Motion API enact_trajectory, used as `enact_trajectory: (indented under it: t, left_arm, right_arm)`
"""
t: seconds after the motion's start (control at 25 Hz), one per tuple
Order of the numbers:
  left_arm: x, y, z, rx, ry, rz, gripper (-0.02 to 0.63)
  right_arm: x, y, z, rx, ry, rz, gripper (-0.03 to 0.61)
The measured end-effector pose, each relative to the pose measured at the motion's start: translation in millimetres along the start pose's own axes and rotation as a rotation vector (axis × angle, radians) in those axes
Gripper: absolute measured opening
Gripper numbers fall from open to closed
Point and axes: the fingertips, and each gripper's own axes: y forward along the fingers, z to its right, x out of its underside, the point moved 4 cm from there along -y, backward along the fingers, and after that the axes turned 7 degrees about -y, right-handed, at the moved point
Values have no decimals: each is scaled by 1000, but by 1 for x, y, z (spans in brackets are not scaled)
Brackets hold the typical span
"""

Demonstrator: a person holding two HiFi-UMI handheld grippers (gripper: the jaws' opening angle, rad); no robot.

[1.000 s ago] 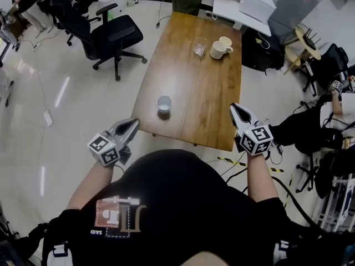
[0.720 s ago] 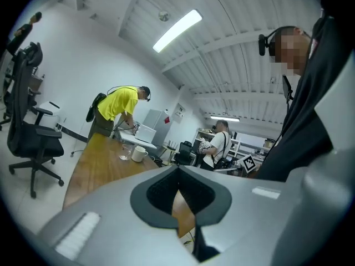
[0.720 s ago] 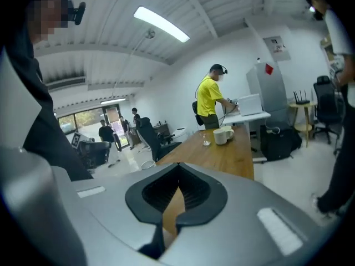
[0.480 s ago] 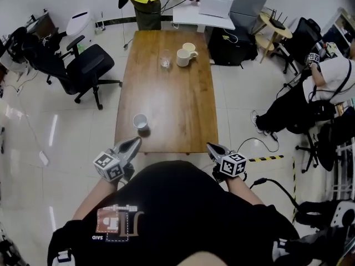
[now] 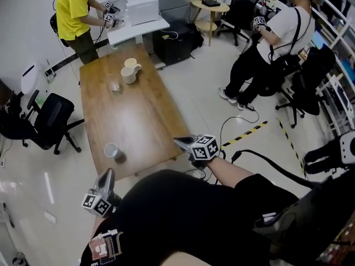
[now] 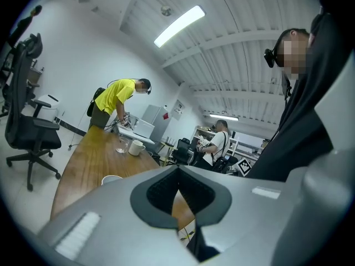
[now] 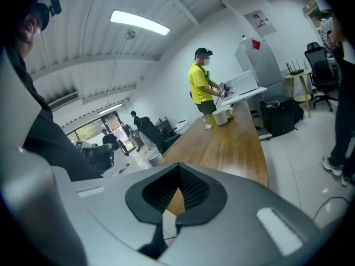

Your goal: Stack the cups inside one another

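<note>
A small white cup point(image 5: 111, 149) stands near the wooden table's point(image 5: 144, 121) near edge. At the far end are a white mug point(image 5: 129, 74), a second pale cup point(image 5: 132, 63) behind it and a clear glass point(image 5: 114, 85). My left gripper point(image 5: 106, 175) is shut and empty, off the table's near left corner. My right gripper point(image 5: 181, 143) is also shut and empty, just past the near right corner. The left gripper view shows its closed jaws with the small cup point(image 6: 111, 178), the glass point(image 6: 121, 145) and the mug point(image 6: 136, 147) beyond. The right gripper view shows the mugs point(image 7: 223, 116) far off.
A black office chair point(image 5: 47, 121) stands left of the table. A person in yellow point(image 5: 75, 10) works at a white desk point(image 5: 136, 21) beyond the far end. Another person point(image 5: 272, 37) stands at the right. Cables point(image 5: 244, 132) and striped tape lie on the floor.
The head view has swung round, so the table now lies to the left. Both grippers have drawn back from the near edge. The right one has dropped and rolled.
</note>
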Motion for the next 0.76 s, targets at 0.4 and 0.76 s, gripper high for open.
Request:
enact_trajectory:
  t: [0.4, 0.76]
  left_arm:
    - [3, -14, 1, -25, -1, 7, 3]
    - [16, 29, 15, 107, 19, -68, 3]
  right_arm:
    - [-2, 2, -9, -36, -32, -21, 12]
    - [9, -37, 10, 53, -3, 18, 12]
